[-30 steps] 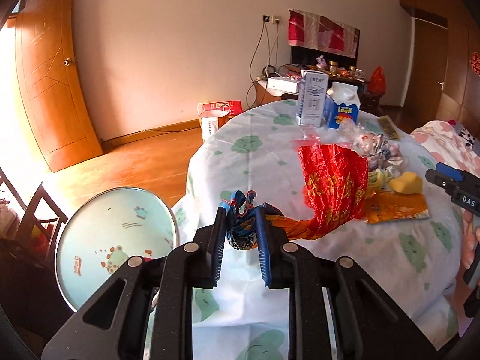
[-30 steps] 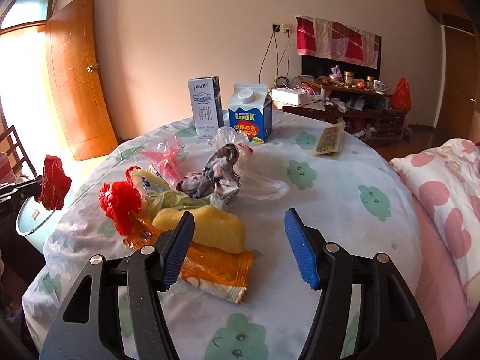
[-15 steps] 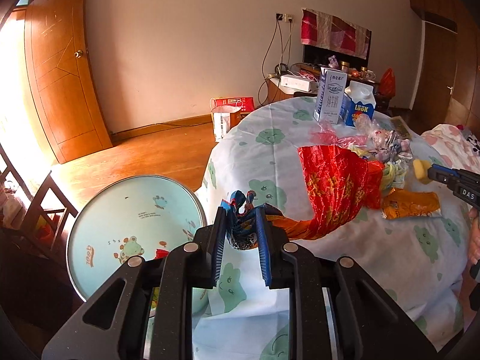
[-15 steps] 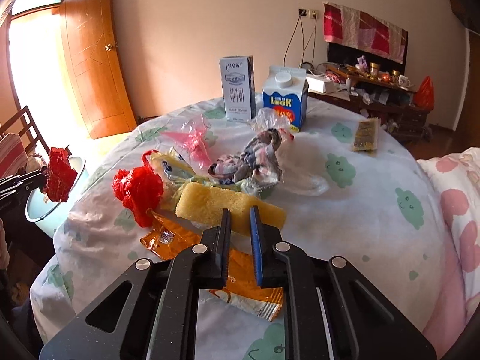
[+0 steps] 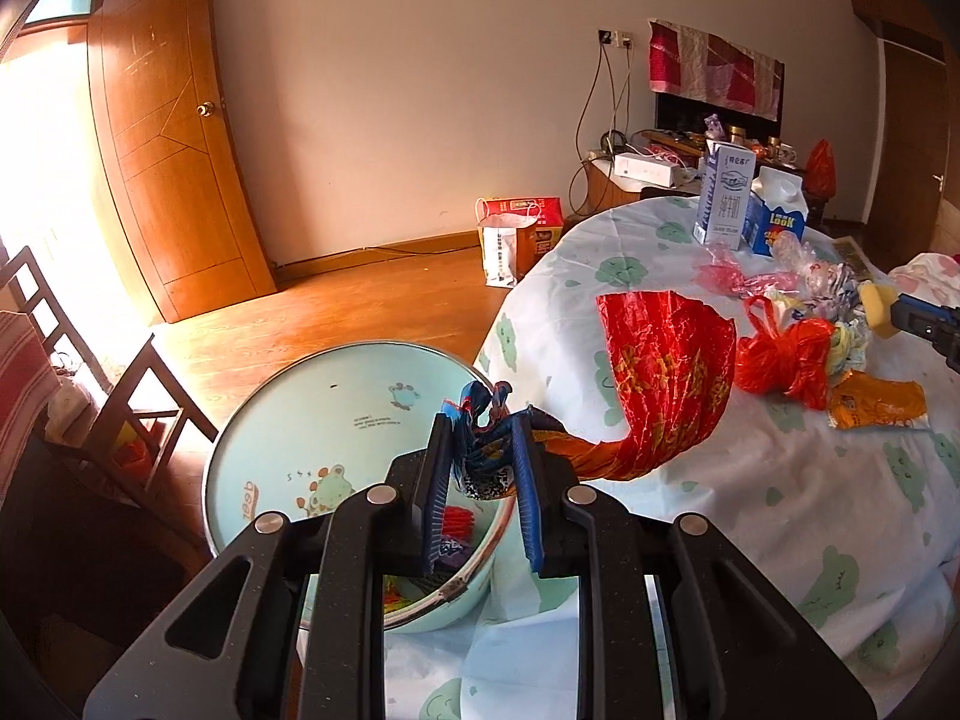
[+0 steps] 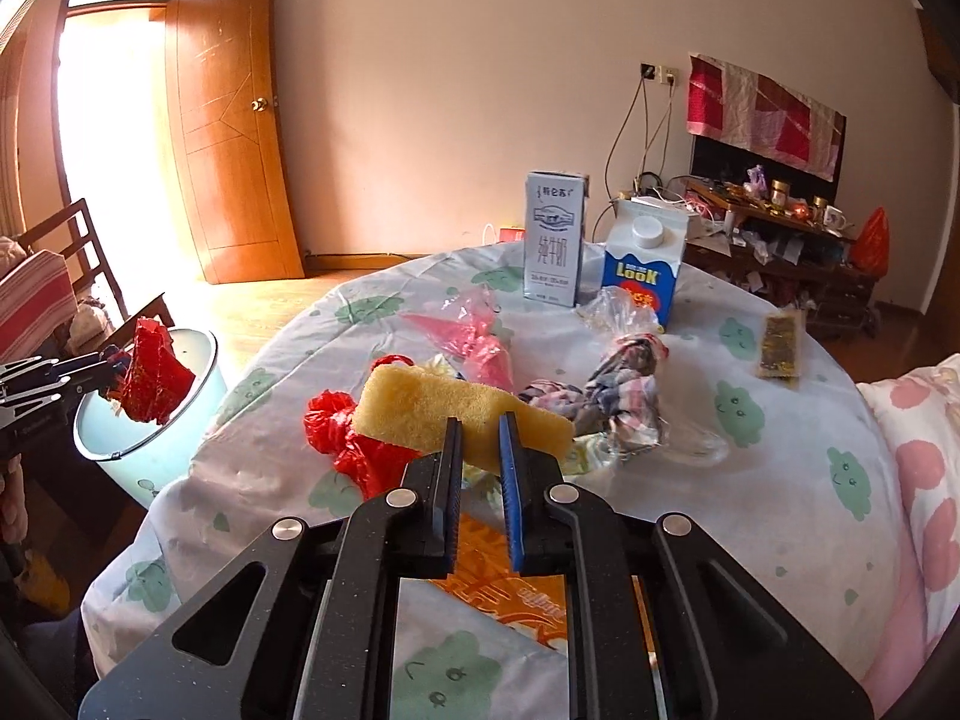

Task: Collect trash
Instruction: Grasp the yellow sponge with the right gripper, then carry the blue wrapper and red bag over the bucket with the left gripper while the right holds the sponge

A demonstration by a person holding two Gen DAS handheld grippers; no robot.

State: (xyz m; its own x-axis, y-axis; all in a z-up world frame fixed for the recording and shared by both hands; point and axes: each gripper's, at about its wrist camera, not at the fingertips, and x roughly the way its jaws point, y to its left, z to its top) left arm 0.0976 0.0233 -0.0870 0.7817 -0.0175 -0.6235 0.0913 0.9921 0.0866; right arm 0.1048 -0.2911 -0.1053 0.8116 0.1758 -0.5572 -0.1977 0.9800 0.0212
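Note:
My left gripper (image 5: 483, 459) is shut on the blue end of a red foil wrapper (image 5: 666, 384) and holds it over the rim of a pale blue bin (image 5: 288, 420) beside the table. The same wrapper (image 6: 153, 381) and bin (image 6: 153, 438) show at the left of the right wrist view. My right gripper (image 6: 480, 450) is shut on a yellow sponge (image 6: 420, 408), lifted above the table. A red plastic bag (image 6: 348, 432), an orange packet (image 6: 510, 588), a pink bag (image 6: 474, 336) and a crumpled patterned wrapper (image 6: 618, 396) lie on the tablecloth.
A white milk carton (image 6: 553, 240) and a blue LOOK carton (image 6: 642, 267) stand at the far side of the round table (image 6: 780, 450). A dark snack bar (image 6: 780, 348) lies at the right. A wooden chair (image 5: 90, 384) stands left of the bin. Bin holds some trash (image 5: 456, 525).
My left gripper has carried the red wrapper leftwards off the table to above the bin. My right gripper has closed on the yellow sponge and lifted it.

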